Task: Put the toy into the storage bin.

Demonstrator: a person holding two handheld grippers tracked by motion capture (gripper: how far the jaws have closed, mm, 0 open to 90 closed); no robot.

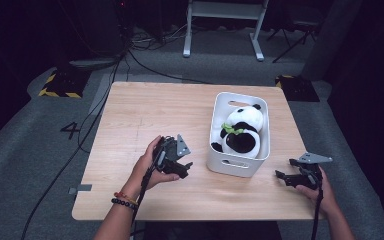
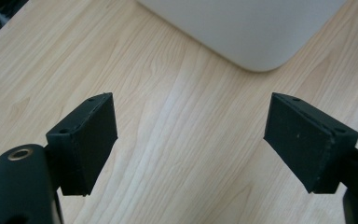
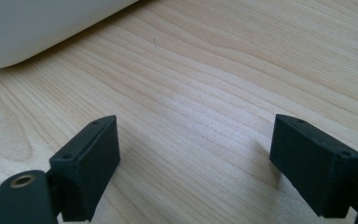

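Observation:
A plush panda (image 1: 242,131) with a green collar lies inside a white bin (image 1: 232,166) right of the table's middle. My left gripper (image 1: 182,170) rests low on the table just left of the bin, open, with bare wood between its jaws. In the left gripper view the left gripper (image 2: 191,140) faces the bin's rounded corner (image 2: 256,37). My right gripper (image 1: 284,169) sits near the table's right front, open and empty, pointing toward the bin. In the right gripper view the right gripper (image 3: 196,158) hovers over wood, the bin wall (image 3: 32,28) at upper left.
The wooden table (image 1: 145,115) has bare room at its left and front. Cables run over the grey floor at the left. A white frame stand (image 1: 225,25) is beyond the table. Yellow-black striped blocks (image 1: 60,85) lie on the floor at the far corners.

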